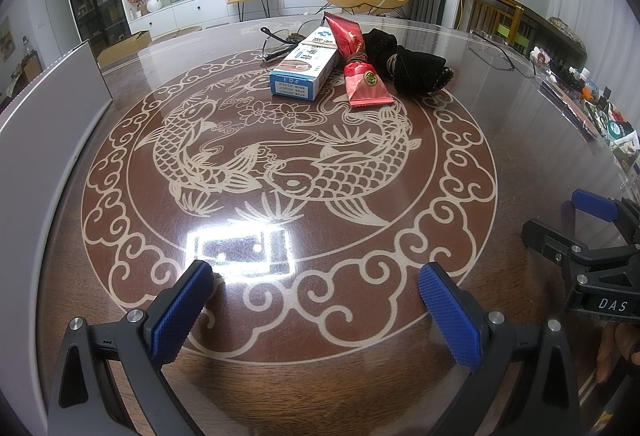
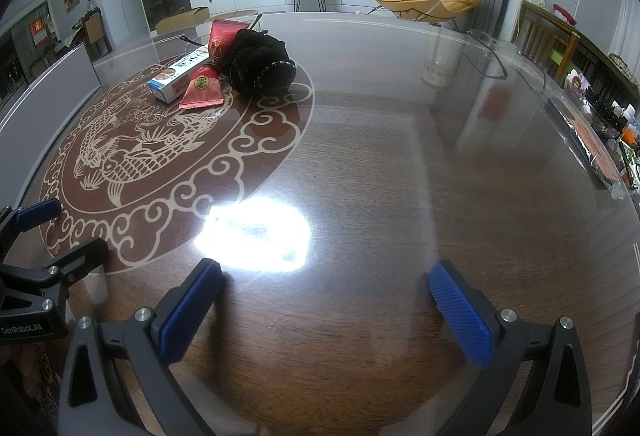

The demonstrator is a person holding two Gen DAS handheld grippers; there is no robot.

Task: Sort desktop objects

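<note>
A small pile lies on the far part of the glass-topped table [image 1: 320,236]: a blue-and-white box [image 1: 306,66], a red foil packet [image 1: 362,76], a black cloth pouch [image 1: 412,66] and dark-framed glasses [image 1: 276,40] behind the box. The pile also shows in the right wrist view, with the box [image 2: 176,76], the packet [image 2: 204,88] and the pouch [image 2: 260,66]. My left gripper [image 1: 316,312] is open and empty, low over the table's near side. My right gripper [image 2: 324,312] is open and empty, beside the left one [image 2: 36,236].
A grey flat panel [image 1: 44,140] stands along the table's left edge. Rimless glasses [image 1: 496,48] lie at the far right. A clear tray of small items [image 1: 592,104] sits along the right edge. Chairs and a TV wall are beyond the table.
</note>
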